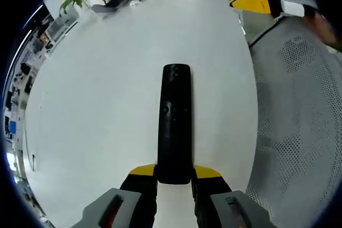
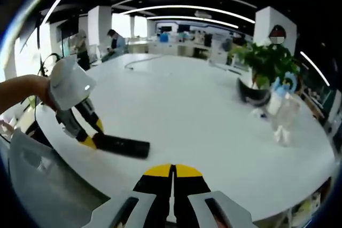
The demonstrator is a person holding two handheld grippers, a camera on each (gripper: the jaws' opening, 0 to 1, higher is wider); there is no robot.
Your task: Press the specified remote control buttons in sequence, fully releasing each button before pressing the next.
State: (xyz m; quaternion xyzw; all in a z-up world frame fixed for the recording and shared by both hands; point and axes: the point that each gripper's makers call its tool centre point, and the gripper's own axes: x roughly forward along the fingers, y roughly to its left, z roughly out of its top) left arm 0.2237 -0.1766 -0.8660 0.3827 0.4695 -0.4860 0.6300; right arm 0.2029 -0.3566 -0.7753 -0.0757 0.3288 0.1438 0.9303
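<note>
left hand-held gripper (image 1: 174, 177) clamping remote (image 1: 175, 121), plant (image 2: 264, 65) beyond

The remote (image 1: 175, 124) looks like smooth black plastic with a slight sheen, and the white table (image 1: 107, 105) under it is smooth and matt, softly reflecting the ceiling lights toward its far edge. The left gripper (image 1: 175, 177) has yellow-tipped black jaws that look like hard plastic, with grey matt housings behind. Past the table's near edge, the chair (image 1: 299, 110) is pale perforated mesh, finely dotted with holes.
</note>
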